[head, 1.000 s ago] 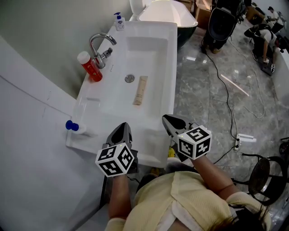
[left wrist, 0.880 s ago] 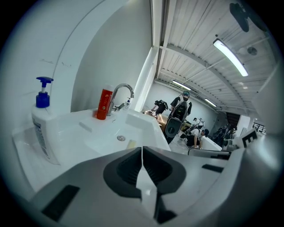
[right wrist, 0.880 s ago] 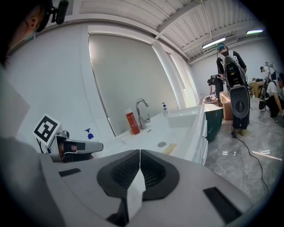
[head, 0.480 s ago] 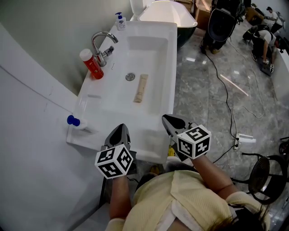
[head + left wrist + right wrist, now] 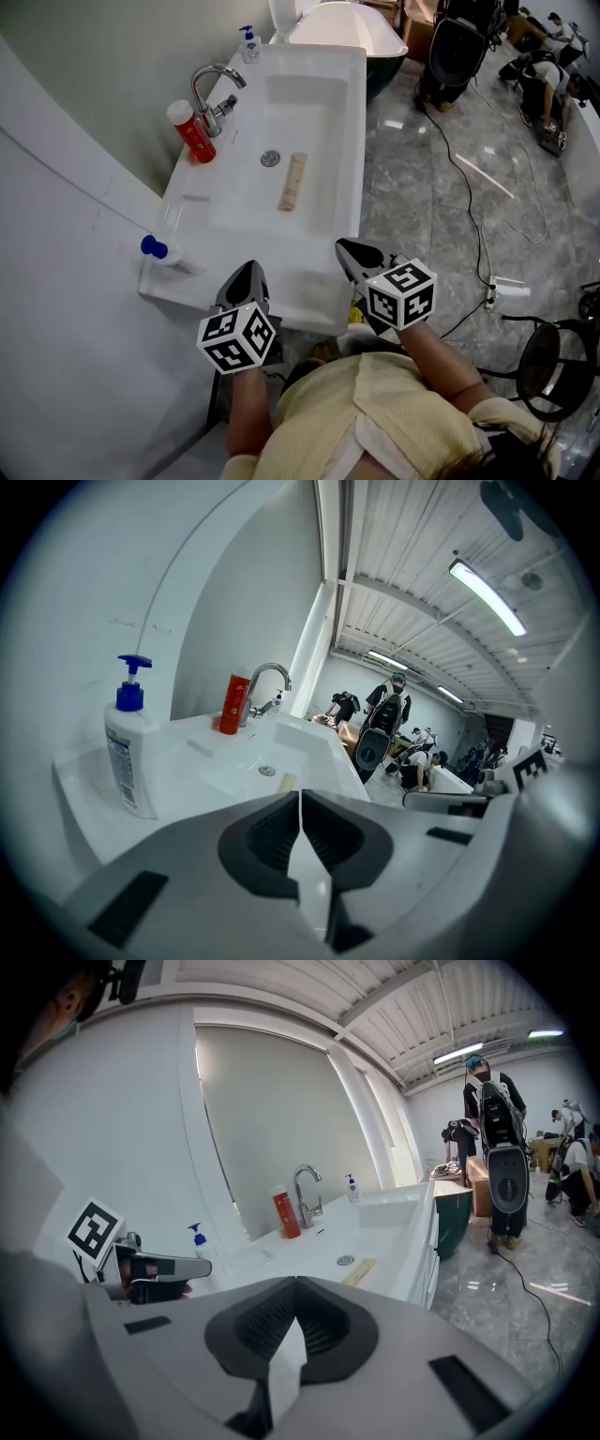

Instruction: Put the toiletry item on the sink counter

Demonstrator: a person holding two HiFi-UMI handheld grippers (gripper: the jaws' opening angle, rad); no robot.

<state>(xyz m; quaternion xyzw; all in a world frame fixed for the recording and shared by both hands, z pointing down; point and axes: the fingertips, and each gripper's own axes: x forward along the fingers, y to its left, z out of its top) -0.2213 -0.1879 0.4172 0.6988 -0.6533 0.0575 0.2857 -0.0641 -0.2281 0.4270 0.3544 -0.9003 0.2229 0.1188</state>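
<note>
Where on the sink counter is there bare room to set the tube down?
Bare: the counter's near strip, between the basin and front edge, right of the blue-capped pump bottle. Crowded: the wall-side ledge around the faucet and red bottle.

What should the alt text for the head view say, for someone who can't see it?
Seen from above, a person holds the shut, empty left gripper and right gripper at the near edge of a white sink, where a beige tube lies inside. A red bottle stands by the faucet.
</note>
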